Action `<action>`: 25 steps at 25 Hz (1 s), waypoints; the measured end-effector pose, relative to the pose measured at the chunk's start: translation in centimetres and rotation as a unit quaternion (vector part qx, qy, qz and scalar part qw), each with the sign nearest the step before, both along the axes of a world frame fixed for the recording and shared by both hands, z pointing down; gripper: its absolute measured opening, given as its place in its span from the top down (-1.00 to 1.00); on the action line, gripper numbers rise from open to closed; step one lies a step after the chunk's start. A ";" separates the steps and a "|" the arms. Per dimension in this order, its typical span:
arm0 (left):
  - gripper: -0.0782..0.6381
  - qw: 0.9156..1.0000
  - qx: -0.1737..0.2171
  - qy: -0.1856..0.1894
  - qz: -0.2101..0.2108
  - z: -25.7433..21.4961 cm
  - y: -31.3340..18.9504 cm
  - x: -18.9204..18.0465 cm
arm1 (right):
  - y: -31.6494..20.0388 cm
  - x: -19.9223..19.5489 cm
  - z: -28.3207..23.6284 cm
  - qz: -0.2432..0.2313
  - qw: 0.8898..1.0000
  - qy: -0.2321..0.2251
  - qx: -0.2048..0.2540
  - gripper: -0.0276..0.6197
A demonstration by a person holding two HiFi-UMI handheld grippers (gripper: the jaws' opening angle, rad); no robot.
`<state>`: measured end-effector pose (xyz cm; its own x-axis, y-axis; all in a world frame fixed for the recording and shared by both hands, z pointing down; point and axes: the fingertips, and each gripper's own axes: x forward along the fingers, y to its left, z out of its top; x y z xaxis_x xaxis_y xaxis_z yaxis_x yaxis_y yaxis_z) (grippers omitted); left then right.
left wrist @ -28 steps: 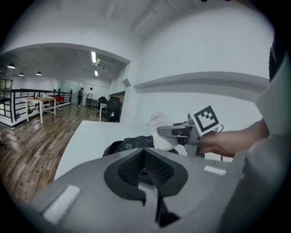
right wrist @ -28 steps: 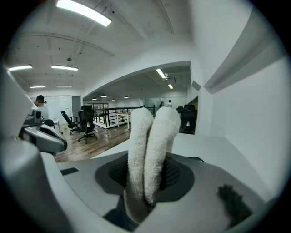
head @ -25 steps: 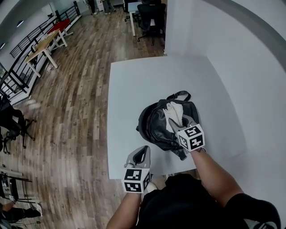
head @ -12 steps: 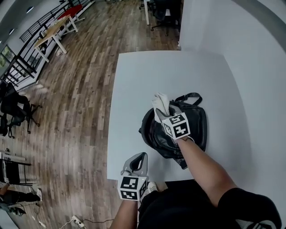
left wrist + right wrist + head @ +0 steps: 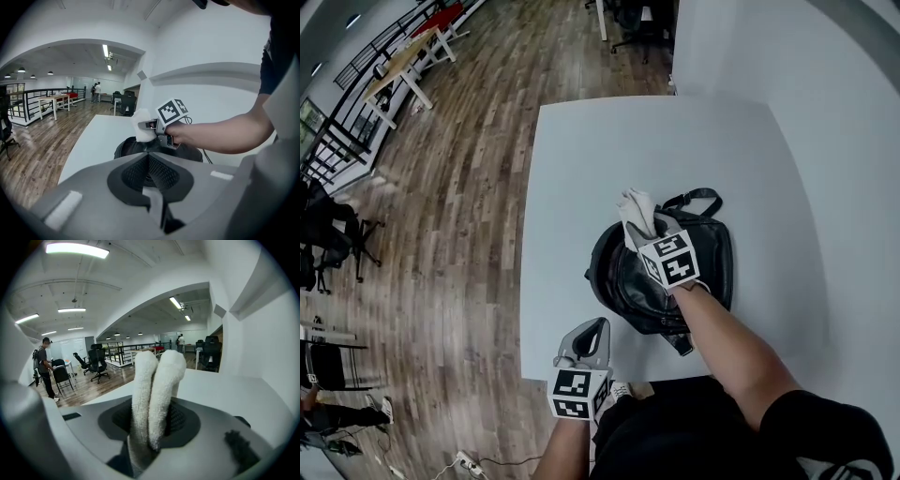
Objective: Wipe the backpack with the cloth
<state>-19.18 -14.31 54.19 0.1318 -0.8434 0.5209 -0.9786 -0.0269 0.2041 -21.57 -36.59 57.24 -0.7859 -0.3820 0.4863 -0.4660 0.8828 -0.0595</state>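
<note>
Backpack (image 5: pixel 614 272), black, is lying on the white surface (image 5: pixel 572 159), directly beneath the jaws of the right gripper (image 5: pixel 645 232). Those jaws are clamping a folded white cloth (image 5: pixel 636 208), its doubled end sticking out ahead of them over the bag's far rim, probably so that cloth rather than tool is meeting the fabric. Left gripper (image 5: pixel 587 341) is hovering off the surface's near edge, with the bag well ahead of its jaws, which are sitting closed together on nothing, apparently idling.
</note>
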 end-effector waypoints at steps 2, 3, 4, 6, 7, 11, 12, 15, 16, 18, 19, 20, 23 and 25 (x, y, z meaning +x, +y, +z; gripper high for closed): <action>0.76 1.000 0.003 0.002 0.009 0.0 -0.4 0.5 | -0.5 0.5 0.1 0.006 1.000 0.002 0.002 0.52; 0.76 1.000 0.004 0.002 0.013 0.0 -0.6 0.7 | -0.7 0.8 0.1 0.008 1.000 0.002 0.002 0.52; 0.76 1.000 0.004 0.002 0.016 0.0 -0.7 0.9 | -0.9 1.1 0.1 0.011 1.000 0.003 0.003 0.52; 0.76 1.000 0.004 0.001 0.023 0.0 -0.9 1.3 | -1.3 1.7 0.0 0.018 1.000 0.004 0.004 0.52; 0.76 1.000 0.004 0.000 0.027 0.0 -1.0 1.5 | -1.5 2.1 -0.1 0.021 1.000 0.005 0.004 0.52; 0.76 0.999 0.008 -0.001 0.036 0.0 -1.4 2.1 | -2.0 3.5 -0.1 0.035 0.999 0.006 0.007 0.52; 0.76 0.999 0.010 0.000 0.036 0.0 -1.5 2.2 | -2.1 3.8 -0.1 0.038 0.999 0.006 0.008 0.52; 0.76 0.999 0.011 0.001 0.042 -0.3 -1.8 2.7 | -2.5 5.1 -0.6 0.049 0.999 0.007 0.012 0.52; 0.76 0.999 0.010 0.001 0.045 -0.3 -1.9 2.8 | -2.7 5.5 -0.8 0.054 0.998 0.007 0.014 0.52; 0.76 0.999 0.009 0.002 0.051 -0.4 -2.0 3.1 | -3.1 6.3 -1.0 0.063 0.998 0.007 0.017 0.52; 0.76 0.998 0.010 0.001 0.054 -0.3 -2.1 3.3 | -3.3 6.8 -1.1 0.067 0.998 0.007 0.019 0.52; 0.76 0.998 0.012 -0.002 0.059 -0.3 -2.2 3.5 | -3.5 7.2 -1.1 0.072 0.997 0.007 0.020 0.52; 0.76 0.998 0.015 -0.005 0.067 -0.2 -2.4 4.0 | -3.9 8.6 -1.4 0.085 0.996 0.006 0.024 0.52; 0.76 0.997 0.016 -0.003 0.070 -0.4 -2.6 4.4 | -4.3 9.5 -1.7 0.094 0.995 0.005 0.026 0.52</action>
<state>-14.78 -16.94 53.78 0.2470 -0.8330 0.4950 -0.9659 -0.1707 0.1948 -12.05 -40.89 55.55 -0.6928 -0.5470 0.4698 -0.6241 0.7812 -0.0108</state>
